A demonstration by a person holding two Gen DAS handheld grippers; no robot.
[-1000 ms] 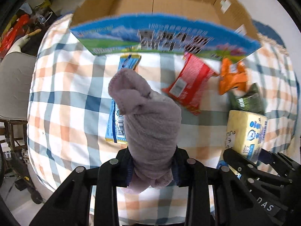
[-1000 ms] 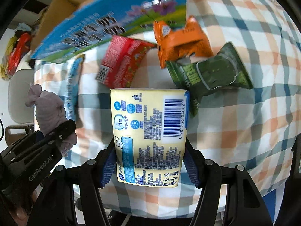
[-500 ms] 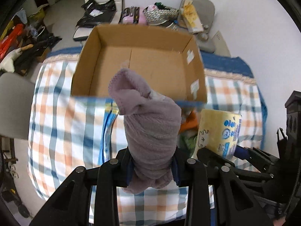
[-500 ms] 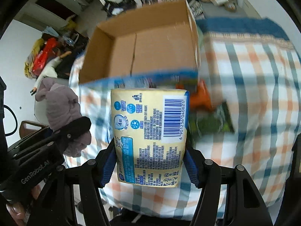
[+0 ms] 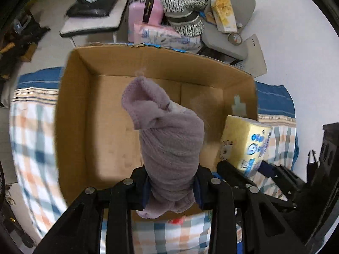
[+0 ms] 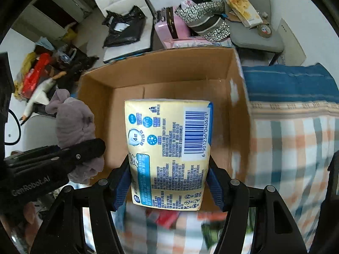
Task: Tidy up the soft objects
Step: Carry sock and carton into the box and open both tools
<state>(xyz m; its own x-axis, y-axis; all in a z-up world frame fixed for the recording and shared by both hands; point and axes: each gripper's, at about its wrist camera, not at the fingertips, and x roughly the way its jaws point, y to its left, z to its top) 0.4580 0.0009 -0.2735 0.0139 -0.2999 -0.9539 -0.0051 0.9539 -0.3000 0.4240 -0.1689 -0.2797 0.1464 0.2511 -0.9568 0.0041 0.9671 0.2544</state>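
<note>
**Both Tongs Loaded Above the Open Box**

Clutter filled the room beyond the bed: a chair with a black bag, a pink case (image 5: 146, 10), striped bags, a grey seat. Nearer, a checked blanket (image 5: 31, 137) covered the surface, and an open cardboard box (image 5: 72, 114) sat on it with its brown floor bare.

On the left, the left tongs (image 5: 171, 185) were clamped narrow around the lower part of a mauve knitted cloth (image 5: 169, 139). It was rolled into a fat bundle, its loose end folded over ahead of the fingers, hanging over the middle of the box. To its right, the right tongs (image 6: 168, 180) were spread wide around a pale yellow tissue pack (image 6: 169, 148), gripped by its sides near the bottom, barcode facing the camera. It hung over the box floor, close to the right wall.

The risks looked modest. The cloth was soft and held only by its lower part, so it would probably unroll on release and sprawl across the floor, taking room the pack needs. The pack sat close to the right wall; let go there, it could catch the rim and tip out onto the blanket. Both tongs were close together, so a hurried release might knock one against the other.
</note>
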